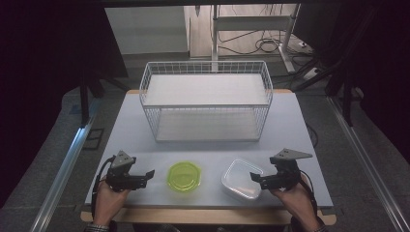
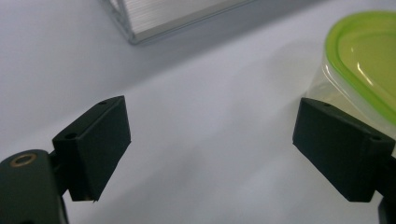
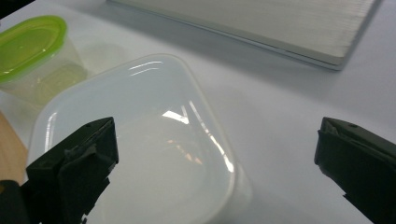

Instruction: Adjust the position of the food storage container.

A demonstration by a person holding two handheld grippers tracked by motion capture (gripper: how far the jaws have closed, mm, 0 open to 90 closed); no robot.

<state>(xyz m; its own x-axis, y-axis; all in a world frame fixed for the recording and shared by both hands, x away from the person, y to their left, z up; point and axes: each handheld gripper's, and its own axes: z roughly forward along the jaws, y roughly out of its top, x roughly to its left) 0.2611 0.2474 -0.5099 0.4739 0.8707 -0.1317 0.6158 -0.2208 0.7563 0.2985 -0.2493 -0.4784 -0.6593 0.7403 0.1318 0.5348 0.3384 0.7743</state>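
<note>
Now, step in hand: both grippers sit low at the near edge of the table [image 1: 145,121], each beside a container, so this looks like the approach before a pickup.
Left gripper [image 1: 150,174]: jaws stand wide apart with nothing between them; in the left gripper view the green-lidded tub [image 2: 359,60] sits just past one jaw, not touched.
Right gripper [image 1: 255,180]: jaws spread wide, empty; the white-lidded box [image 3: 140,154] lies between and ahead of them, no pad pressing on it.
Where the things are: tub [image 1: 184,176] near the middle of the near edge, box [image 1: 241,180] just to its right, wire basket [image 1: 205,101] toward the far edge.
Doing it well: centre each container between the jaws, come in level, and close on the walls below the lid rim so the lid does not pop.
Risk: smooth plastic may slide; the tub could tip if nudged by one jaw first.
Writing: no brand, label or text can be read on lids, basket or table.
</note>
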